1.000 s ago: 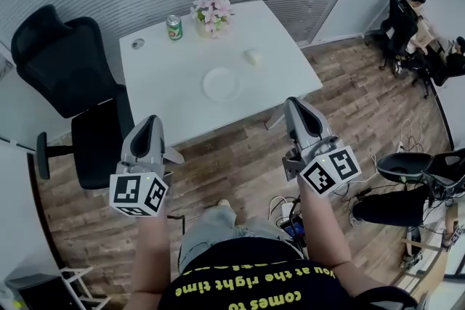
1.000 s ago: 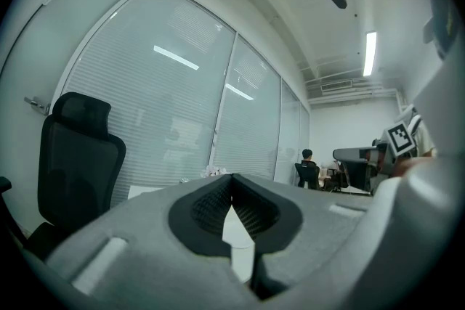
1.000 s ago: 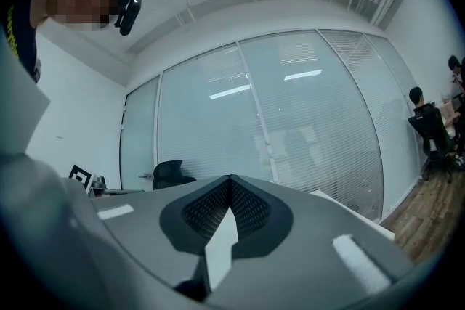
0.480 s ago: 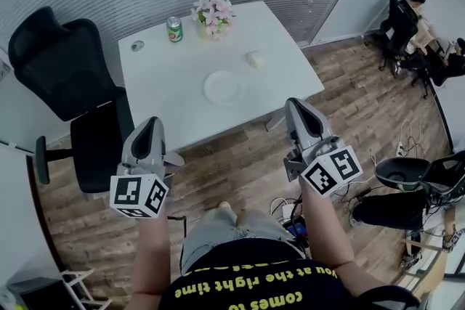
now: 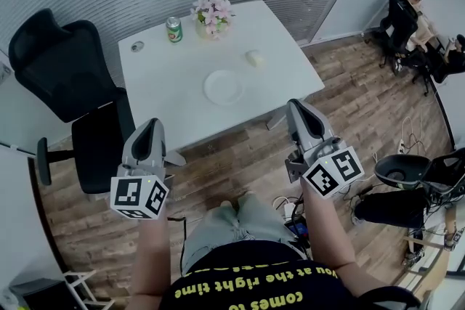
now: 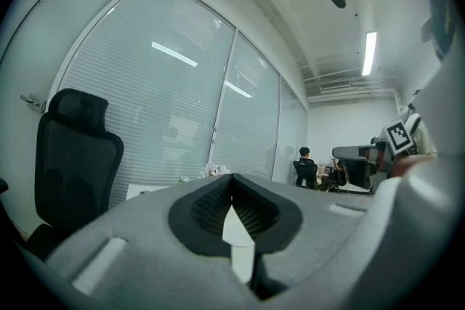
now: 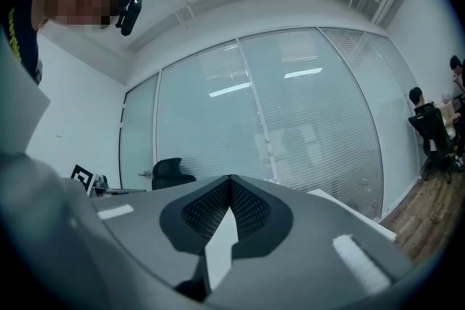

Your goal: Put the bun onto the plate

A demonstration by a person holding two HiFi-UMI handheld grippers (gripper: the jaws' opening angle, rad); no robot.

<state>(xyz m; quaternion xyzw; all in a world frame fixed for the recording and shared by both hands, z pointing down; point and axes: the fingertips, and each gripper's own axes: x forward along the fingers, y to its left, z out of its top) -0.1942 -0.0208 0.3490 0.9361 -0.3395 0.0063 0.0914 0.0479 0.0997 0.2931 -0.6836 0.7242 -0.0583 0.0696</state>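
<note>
A small pale bun (image 5: 254, 58) lies on the white table (image 5: 174, 105), to the right of an empty white plate (image 5: 222, 87) near the table's middle. Both grippers hover over the wooden floor on the near side of the table, well short of bun and plate. My left gripper (image 5: 151, 123) is shut with nothing between its jaws, and its tips (image 6: 231, 176) meet in the left gripper view. My right gripper (image 5: 296, 105) is also shut and empty, its tips (image 7: 231, 178) closed in the right gripper view. Neither gripper view shows the bun or the plate.
A green can (image 5: 174, 28) and a vase of pink flowers (image 5: 212, 13) stand at the table's far edge. A black office chair (image 5: 69, 69) is at the table's left. People sit at desks at the far right (image 5: 410, 18). Cables lie on the floor by my right arm (image 5: 290, 210).
Both grippers have stayed in place. Only the person's legs below have shifted a little.
</note>
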